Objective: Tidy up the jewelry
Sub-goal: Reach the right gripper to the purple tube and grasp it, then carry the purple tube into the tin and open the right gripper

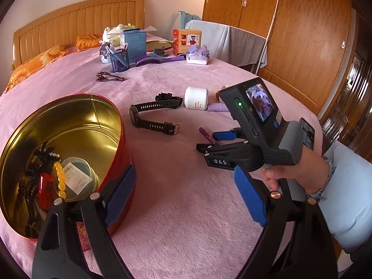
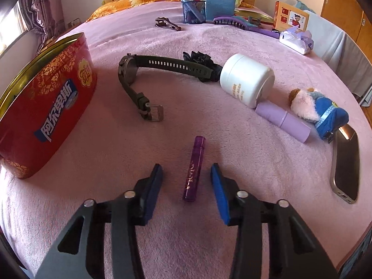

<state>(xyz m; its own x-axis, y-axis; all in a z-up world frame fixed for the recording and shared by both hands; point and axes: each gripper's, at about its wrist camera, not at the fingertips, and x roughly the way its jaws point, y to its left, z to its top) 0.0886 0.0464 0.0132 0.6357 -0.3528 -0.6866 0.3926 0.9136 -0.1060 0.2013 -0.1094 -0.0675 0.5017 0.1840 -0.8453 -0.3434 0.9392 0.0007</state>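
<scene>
Pickup step: right gripper (image 2: 187,181) straddles the purple tube (image 2: 194,169) lying right of the red tin (image 2: 44,107), pads spread and not touching, so next it needs to squeeze, then lift.

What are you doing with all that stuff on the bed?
A person is tidying small things into a red tin on the pink blanket. The right tongs sit around a little purple tube, with gaps on both sides, so it isn't gripped yet. The left tongs are open and empty beside the tin, which already holds yellow beads. A black watch still waits outside.
</scene>
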